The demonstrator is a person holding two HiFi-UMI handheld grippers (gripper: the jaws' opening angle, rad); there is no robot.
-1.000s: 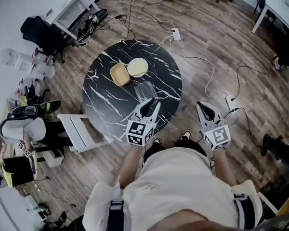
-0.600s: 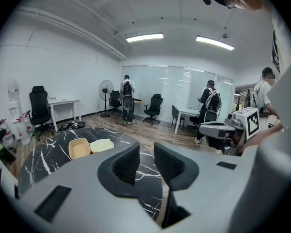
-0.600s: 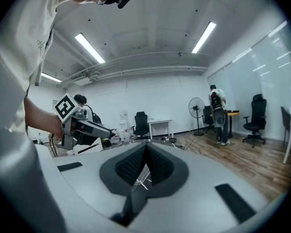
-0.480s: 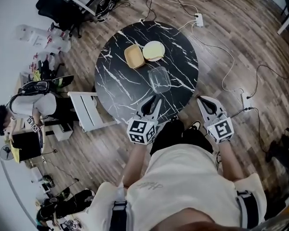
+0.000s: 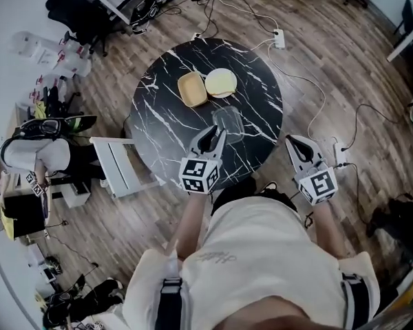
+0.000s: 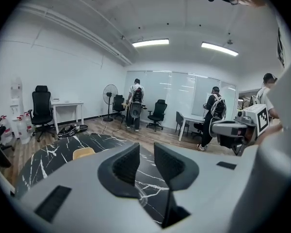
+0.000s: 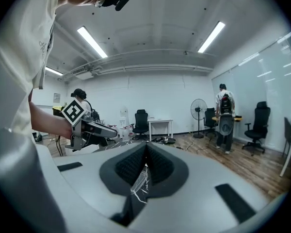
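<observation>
The round black counter (image 5: 158, 126) carries a clear plastic container (image 5: 228, 122) near its front edge. It looks light, thin-walled and slippery, probably best pinched at one rim wall. The left gripper (image 5: 210, 133), narrowly open and empty, hovers over that edge just beside the container. The right gripper (image 5: 293, 141), jaws together, hangs off the counter's right side.

Black, white-veined table (image 5: 158, 126) bears tan bowl (image 5: 192, 89), cream plate (image 5: 222, 82), clear tub (image 5: 229, 121).
</observation>
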